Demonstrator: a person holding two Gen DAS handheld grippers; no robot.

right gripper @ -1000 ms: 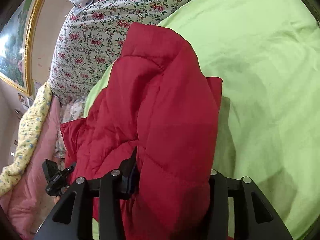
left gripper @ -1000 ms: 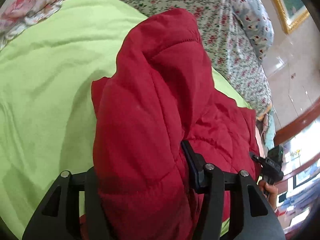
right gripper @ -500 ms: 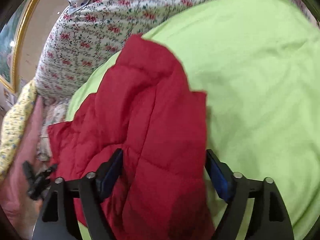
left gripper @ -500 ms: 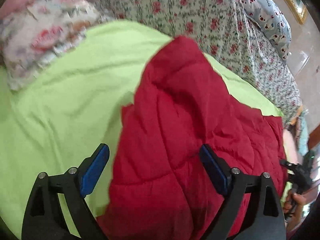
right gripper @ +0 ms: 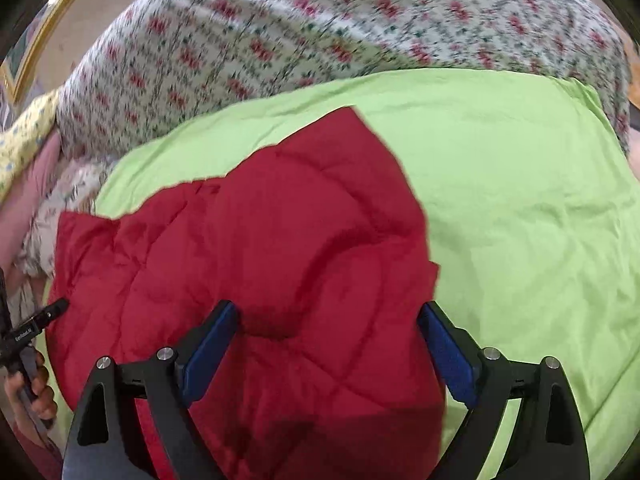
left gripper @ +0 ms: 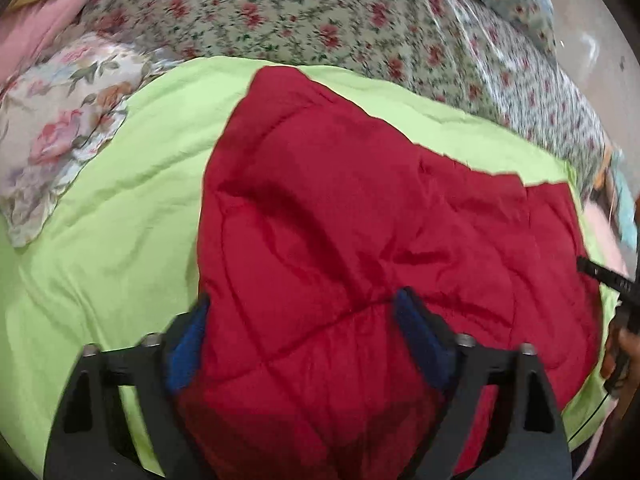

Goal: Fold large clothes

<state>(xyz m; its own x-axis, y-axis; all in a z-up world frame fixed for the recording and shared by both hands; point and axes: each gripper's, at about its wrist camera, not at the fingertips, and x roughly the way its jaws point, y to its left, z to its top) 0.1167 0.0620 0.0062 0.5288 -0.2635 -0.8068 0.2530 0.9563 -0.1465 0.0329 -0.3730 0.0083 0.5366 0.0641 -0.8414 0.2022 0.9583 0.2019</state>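
A red quilted jacket (left gripper: 340, 200) lies folded in a flat heap on a lime-green sheet (left gripper: 100, 220). My left gripper (left gripper: 303, 298) hovers over the jacket's near end. Its jaws are closing, its blue pads (left gripper: 420, 340) straddle the fabric, and I see no pinch. The right wrist view shows the same jacket (right gripper: 260, 248) from the other side. My right gripper (right gripper: 327, 307) hangs above it, jaws opening wide, pads (right gripper: 448, 356) clear of the cloth. Each view catches the other gripper's tip at its edge, with a hand (right gripper: 32, 392) on it.
A floral quilt (left gripper: 320, 20) is bunched along the far side of the sheet. A rose-print pillow (left gripper: 60, 120) lies at the left. The green sheet (right gripper: 520, 200) stretches bare to the right of the jacket. A gold picture frame (right gripper: 36, 40) hangs on the wall.
A second ago both grippers were shut on a raised fold of the jacket. Both let go, spread their jaws and pulled back; the left then narrowed. The jacket now lies flatter.
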